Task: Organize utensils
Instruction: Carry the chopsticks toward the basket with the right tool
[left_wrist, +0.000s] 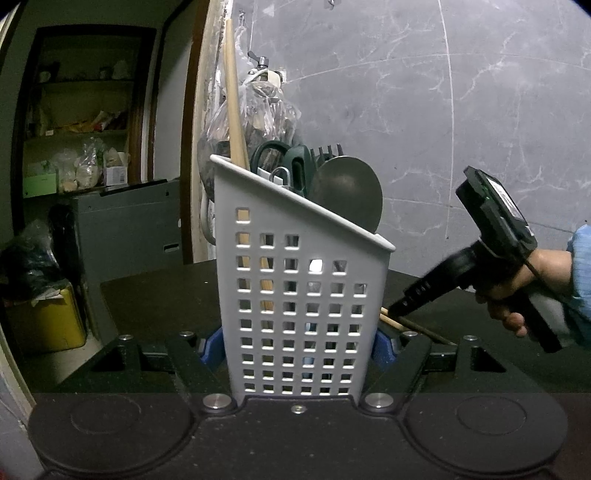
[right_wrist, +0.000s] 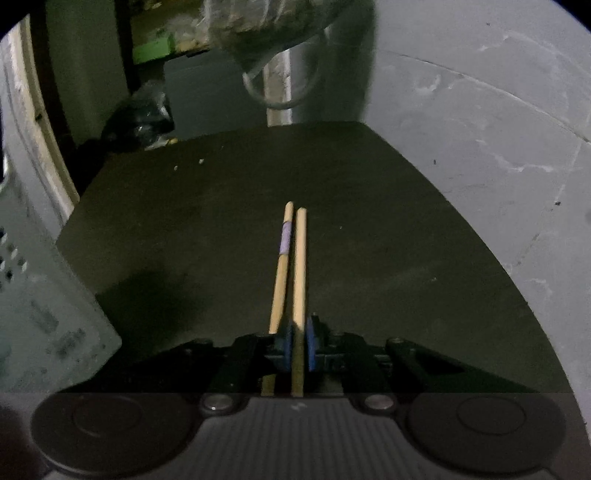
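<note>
A white perforated utensil holder (left_wrist: 295, 295) stands on the dark table (left_wrist: 159, 295), and my left gripper (left_wrist: 299, 347) is shut on its lower sides with the blue pads (left_wrist: 212, 347). Inside it are a metal ladle (left_wrist: 347, 195), green-handled scissors (left_wrist: 277, 155) and a long wooden stick (left_wrist: 234, 110). To its right a hand (left_wrist: 517, 288) holds my right gripper (left_wrist: 393, 314), tilted down at the table. That right gripper (right_wrist: 299, 343) is shut on one wooden chopstick (right_wrist: 300, 266). A second chopstick (right_wrist: 282, 266) with a purple band lies just outside the left pad.
The holder's wall (right_wrist: 44, 314) shows at the left edge of the right wrist view. A grey marble wall (left_wrist: 443, 110) backs the table. Plastic bags (left_wrist: 258, 107) hang behind the holder. A doorway with shelves (left_wrist: 81, 110) and a yellow bin (left_wrist: 51, 321) lie to the left.
</note>
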